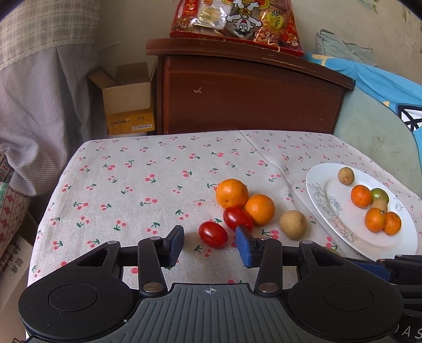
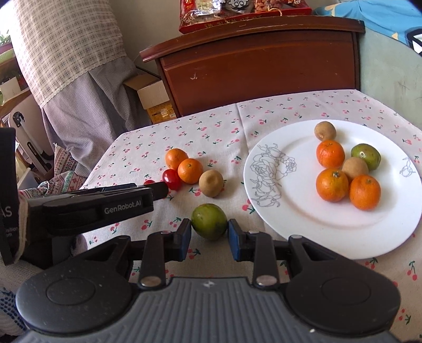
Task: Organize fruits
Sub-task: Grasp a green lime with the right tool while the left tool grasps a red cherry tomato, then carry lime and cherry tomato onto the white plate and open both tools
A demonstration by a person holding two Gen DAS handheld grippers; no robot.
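A white plate (image 2: 290,216) on the cherry-print cloth holds several oranges, two brown fruits and a green one; it also shows in the left wrist view (image 1: 324,211). On the cloth lie two oranges (image 1: 232,193), two cherry tomatoes (image 1: 213,234), a brown fruit (image 1: 292,224) and a green citrus (image 2: 209,221). My left gripper (image 1: 209,238) is open with the near tomato between its fingers. My right gripper (image 2: 209,232) has its pads at both sides of the green citrus; whether they press it is unclear.
A brown wooden cabinet (image 1: 250,92) with a red snack bag (image 1: 237,21) stands behind the table. An open cardboard box (image 1: 129,103) sits to its left. A curtain (image 1: 39,92) hangs at left, blue bedding (image 1: 382,87) at right. The left gripper's body (image 2: 92,208) crosses the right view.
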